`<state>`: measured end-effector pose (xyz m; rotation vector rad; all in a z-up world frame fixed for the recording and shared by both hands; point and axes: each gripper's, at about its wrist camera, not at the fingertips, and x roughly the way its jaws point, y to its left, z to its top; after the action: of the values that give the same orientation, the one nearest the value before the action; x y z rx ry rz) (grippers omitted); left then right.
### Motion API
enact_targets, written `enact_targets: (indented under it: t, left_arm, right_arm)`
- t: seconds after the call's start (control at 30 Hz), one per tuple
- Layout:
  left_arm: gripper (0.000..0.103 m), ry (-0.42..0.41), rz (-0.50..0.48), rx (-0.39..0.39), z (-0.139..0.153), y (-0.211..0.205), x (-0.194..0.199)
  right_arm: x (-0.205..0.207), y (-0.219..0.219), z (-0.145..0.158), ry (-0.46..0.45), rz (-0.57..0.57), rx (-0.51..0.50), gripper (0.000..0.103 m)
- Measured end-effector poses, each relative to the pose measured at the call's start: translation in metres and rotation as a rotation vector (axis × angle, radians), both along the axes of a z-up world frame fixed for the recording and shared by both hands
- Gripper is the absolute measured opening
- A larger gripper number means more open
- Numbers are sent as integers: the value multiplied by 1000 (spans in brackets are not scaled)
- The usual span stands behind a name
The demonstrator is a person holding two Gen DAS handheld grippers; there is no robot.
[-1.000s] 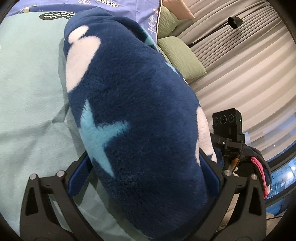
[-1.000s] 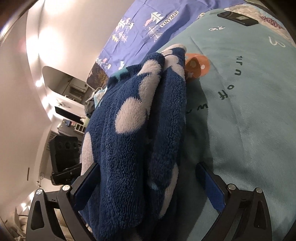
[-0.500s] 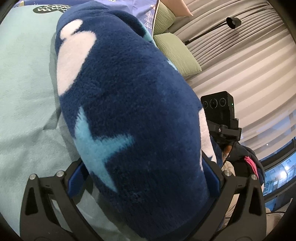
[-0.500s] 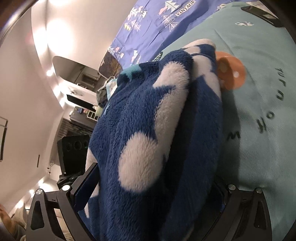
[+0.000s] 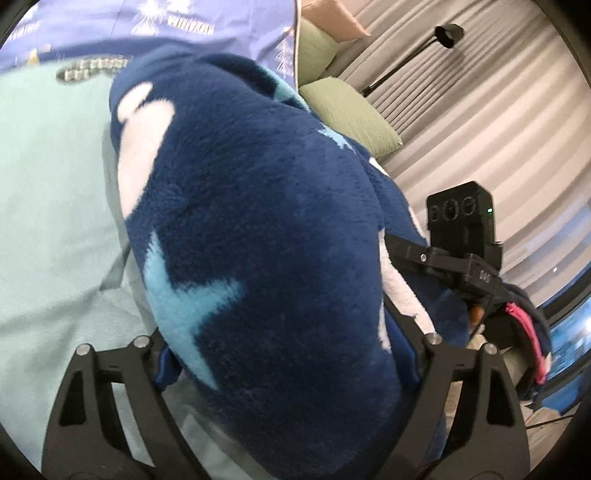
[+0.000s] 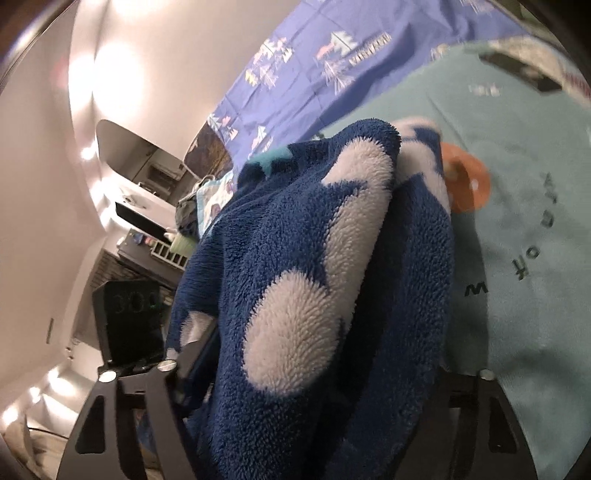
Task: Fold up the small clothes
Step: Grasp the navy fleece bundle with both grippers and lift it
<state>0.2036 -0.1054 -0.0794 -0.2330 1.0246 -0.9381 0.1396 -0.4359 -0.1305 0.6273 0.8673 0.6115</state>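
One fleece garment [image 5: 266, 229] fills both of my views: thick navy plush with white blobs and pale blue star shapes, bunched into a rounded bundle above the mint-green bedspread [image 5: 48, 206]. In the left wrist view it bulges between the fingers of my left gripper [image 5: 291, 363], whose jaws are closing with the fleece between them; the blue pad on the left finger [image 5: 166, 365] sits against the cloth, and the other is buried in it. In the right wrist view the same garment [image 6: 317, 288] hangs in folds (a white patch runs down the middle fold) and my right gripper [image 6: 325, 373] is closing on it too, with the pile pushed against both fingers. I can see the right gripper's body at the right edge of the left view [image 5: 461, 240], just beside the bundle, so the two grippers are close together.

Behind the garment the bedspread carries dark lettering and an orange round print [image 6: 469, 181] that the fleece partly covers. Further back lies a blue patterned sheet [image 6: 314, 66], two green cushions [image 5: 351, 110] and a pale pleated curtain [image 5: 480, 122] with a black lamp [image 5: 447, 35] in front of it.
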Motion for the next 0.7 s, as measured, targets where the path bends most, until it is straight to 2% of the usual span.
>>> enact_targets:
  t: [0.1, 0.23, 0.37, 0.53, 0.7]
  left_arm:
    - [89, -79, -1, -8, 26, 1, -9]
    - [89, -163, -12, -14, 58, -1, -19]
    - [89, -216, -22, -22, 87, -6, -20]
    - [89, -268, -32, -33, 121, -19, -2]
    - [89, -297, -25, -27, 156, -35, 40]
  right_arm:
    - [-12, 2, 23, -53, -16, -27, 70]
    - [-27, -1, 52, -124, -27, -12, 70]
    - [-40, -4, 82, -197, -45, -15, 70]
    - [-39, -11, 116, -252, -61, -28, 70]
    - [-4, -26, 154, -276, -89, -6, 70]
